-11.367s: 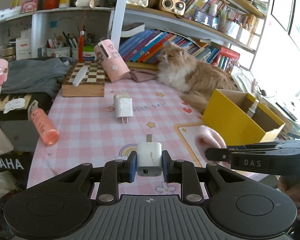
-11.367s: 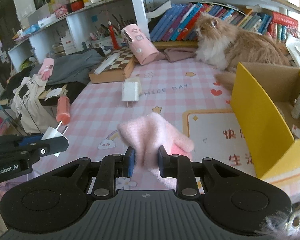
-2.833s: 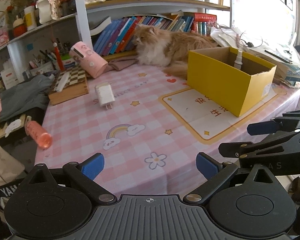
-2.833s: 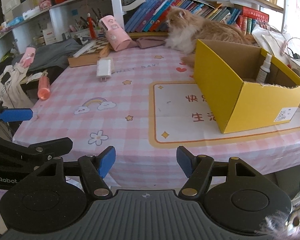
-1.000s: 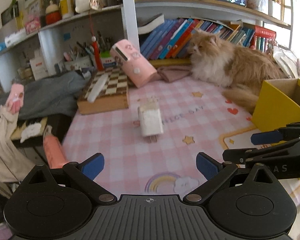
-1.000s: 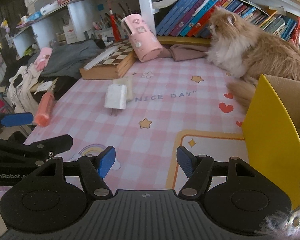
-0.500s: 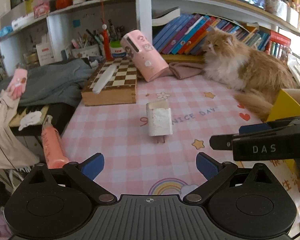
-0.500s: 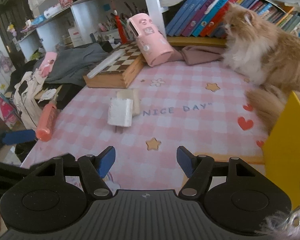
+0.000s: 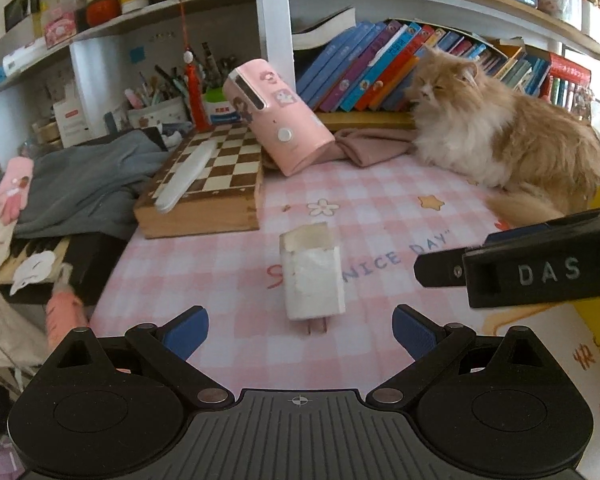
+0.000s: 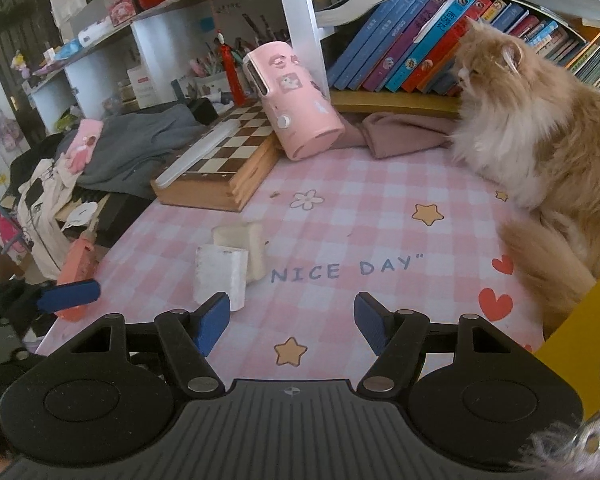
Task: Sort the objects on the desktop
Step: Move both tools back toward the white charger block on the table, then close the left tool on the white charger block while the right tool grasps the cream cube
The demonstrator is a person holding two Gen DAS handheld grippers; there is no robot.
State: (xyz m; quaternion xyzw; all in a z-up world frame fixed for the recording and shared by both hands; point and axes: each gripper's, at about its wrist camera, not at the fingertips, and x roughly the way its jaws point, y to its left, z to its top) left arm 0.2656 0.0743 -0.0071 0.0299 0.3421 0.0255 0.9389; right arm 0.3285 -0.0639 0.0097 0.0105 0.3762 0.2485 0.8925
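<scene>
Yellow box (image 10: 580,320), contents hidden

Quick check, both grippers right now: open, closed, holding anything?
Left gripper: open, holding nothing; the white charger lies just ahead of it.
Right gripper: jaws opening, nothing between them.

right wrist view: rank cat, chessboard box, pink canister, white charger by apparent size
1. cat
2. chessboard box
3. pink canister
4. white charger

Canister over charger looks only slight, and the charger lies nearer the camera, so take that pair as unsure.
</scene>
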